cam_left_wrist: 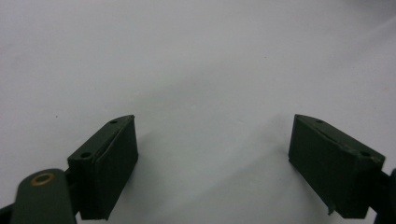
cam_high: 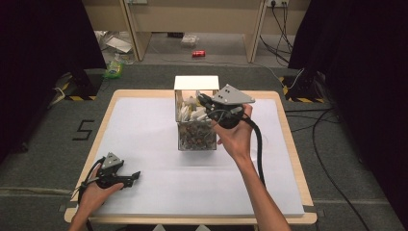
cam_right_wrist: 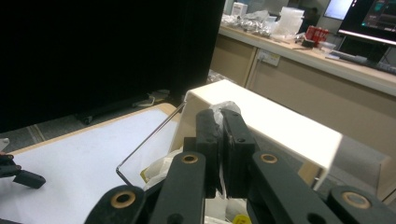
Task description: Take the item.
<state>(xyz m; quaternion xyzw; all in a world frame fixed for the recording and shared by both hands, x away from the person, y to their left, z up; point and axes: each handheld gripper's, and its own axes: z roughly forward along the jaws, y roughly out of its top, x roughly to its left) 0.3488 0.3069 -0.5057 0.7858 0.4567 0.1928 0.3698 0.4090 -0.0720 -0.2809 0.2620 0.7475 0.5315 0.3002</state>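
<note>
R tongs sit over the clear box at mid tabletop, jaws pressed together on a small clear plastic packet that pokes out above the tips, w/ the person's right hand behind the grip. Box is full of white sachets and mixed small items, w/ a white box touching its far side. L tongs rest low at the near left corner of the tabletop, jaws wide apart w/ bare white surface between them, nothing held; left hand wraps the grip. Packet is just above the clear box's open top, well apart from L tongs.
</note>
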